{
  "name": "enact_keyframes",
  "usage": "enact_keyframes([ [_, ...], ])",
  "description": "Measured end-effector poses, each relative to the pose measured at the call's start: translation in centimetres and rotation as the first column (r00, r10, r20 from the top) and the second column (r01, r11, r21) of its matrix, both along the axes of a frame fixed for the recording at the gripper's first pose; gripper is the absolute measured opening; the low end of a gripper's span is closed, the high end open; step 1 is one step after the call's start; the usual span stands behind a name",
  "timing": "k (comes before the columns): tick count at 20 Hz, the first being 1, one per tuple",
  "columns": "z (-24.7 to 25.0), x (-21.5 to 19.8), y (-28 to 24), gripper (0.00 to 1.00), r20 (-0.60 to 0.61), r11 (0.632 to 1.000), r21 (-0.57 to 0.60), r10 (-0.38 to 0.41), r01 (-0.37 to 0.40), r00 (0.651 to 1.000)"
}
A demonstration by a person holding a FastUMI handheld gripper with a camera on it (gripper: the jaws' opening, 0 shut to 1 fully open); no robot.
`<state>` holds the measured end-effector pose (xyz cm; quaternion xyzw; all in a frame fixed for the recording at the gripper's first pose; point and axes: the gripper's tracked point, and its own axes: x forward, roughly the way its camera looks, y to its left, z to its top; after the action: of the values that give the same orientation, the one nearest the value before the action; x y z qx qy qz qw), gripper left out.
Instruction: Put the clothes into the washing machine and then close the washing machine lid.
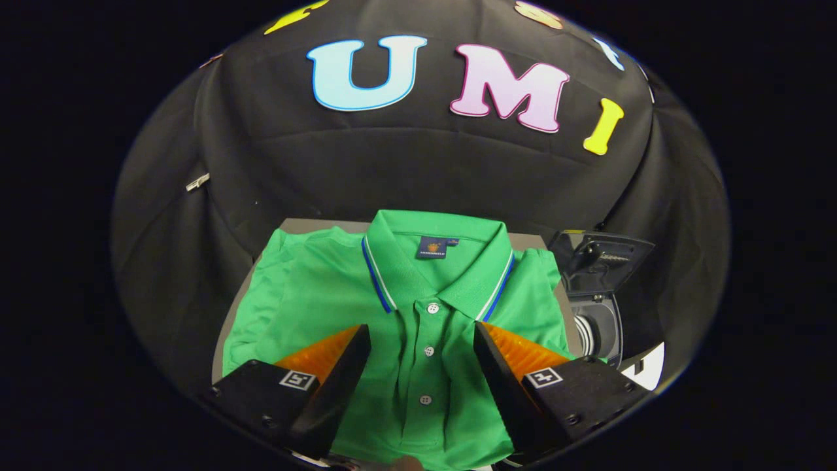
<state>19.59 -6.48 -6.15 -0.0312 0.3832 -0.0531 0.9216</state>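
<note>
Desk (274,230): carries one folded green polo shirt (314,294), laid flat, collar away from the hand-held gripper (422,356).
Shirt: light, soft, limp; probably best pinched at the button placket.
Washing machine (598,307): just right of the shirt, lid raised, contents unclear.
Hand-held gripper: fingers spread apart, holding nothing, flanking the placket.

- The polo shirt (327,294) is bright green; its collar (437,261) carries blue and white edge stripes, with a navy label inside.
- Its buttons (432,307) are grey.
- The washing machine (598,307) is dark grey, its lid (605,258) black.
- The table (307,226) is grey.
</note>
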Motion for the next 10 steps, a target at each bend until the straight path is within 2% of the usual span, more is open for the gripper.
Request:
enact_keyframes([
  [2, -0.3, -0.1, -0.5, 1.0, -0.031, 1.0, -0.009, -0.008, 0.008, 0.999],
  [4, -0.7, 0.6, 0.2, 1.0, -0.053, 0.999, 0.036, -0.005, 0.007, 0.999],
  [10, -2.1, 0.9, 0.0, 0.99, -0.213, 0.994, 0.105, 0.004, 0.019, 0.977],
])
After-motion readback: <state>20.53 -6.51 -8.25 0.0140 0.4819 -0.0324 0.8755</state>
